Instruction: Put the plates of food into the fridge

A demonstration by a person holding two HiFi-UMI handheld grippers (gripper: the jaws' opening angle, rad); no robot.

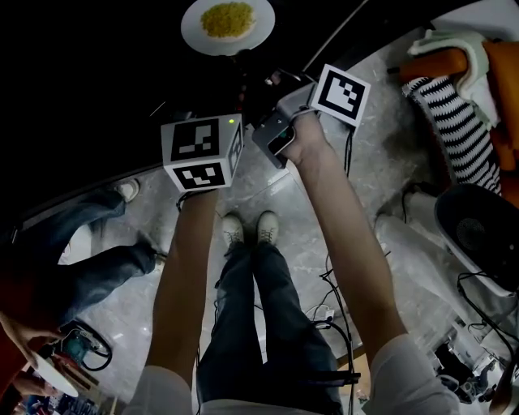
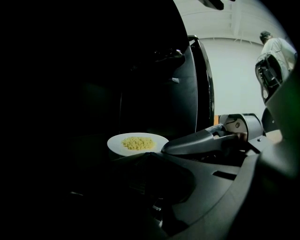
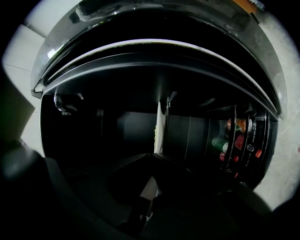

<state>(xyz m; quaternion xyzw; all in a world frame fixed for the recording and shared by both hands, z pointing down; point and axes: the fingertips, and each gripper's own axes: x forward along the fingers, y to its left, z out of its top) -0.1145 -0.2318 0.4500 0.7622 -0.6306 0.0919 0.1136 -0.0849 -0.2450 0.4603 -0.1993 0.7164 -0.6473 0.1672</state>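
White plate [image 1: 192, 28] of yellow food [image 1: 227, 19] is inside the dark fridge [image 3: 117, 126]. Pretty murky in there, but the right gripper [image 3: 157, 155] looks pinched on its rim. Meanwhile the left gripper [image 2: 145, 154] hangs nearby, jaws together, empty.

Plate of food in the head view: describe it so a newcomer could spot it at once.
Find the dark fridge filling the upper left of the head view. At the top edge, just left of centre, lies a round white plate with yellow food heaped in its middle. Nothing else against that black is bright and round.
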